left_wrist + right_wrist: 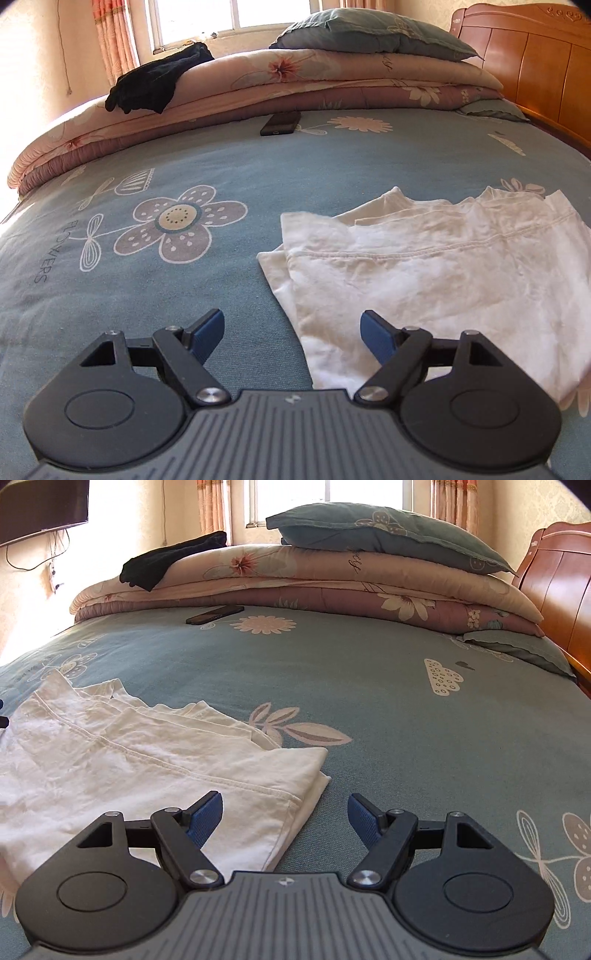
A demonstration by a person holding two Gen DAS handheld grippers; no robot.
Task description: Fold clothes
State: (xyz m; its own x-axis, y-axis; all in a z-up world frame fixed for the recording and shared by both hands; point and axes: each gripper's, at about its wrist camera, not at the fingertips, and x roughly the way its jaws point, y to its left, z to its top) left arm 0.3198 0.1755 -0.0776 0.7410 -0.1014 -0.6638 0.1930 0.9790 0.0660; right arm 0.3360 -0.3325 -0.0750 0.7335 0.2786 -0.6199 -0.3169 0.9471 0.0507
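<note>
While both hand-held grippers gape empty, a folded white shirt [436, 273] lies on the bed [207, 295].
Left hand-held gripper [291, 334] straddles the shirt's near left edge; right hand-held gripper [286, 814] straddles its near right edge; a phone [215, 614] lies far off.

"FLOWERS" on bedsheet [258, 177]

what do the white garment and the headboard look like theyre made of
White garment: probably a thin woven or knit cotton, matte; it shows fine wrinkles and stitched hems. Headboard: looks like wood with a glossy orange-brown varnish; it has panel seams, carved trim and sheen, though veneer cannot be ruled out.
</note>
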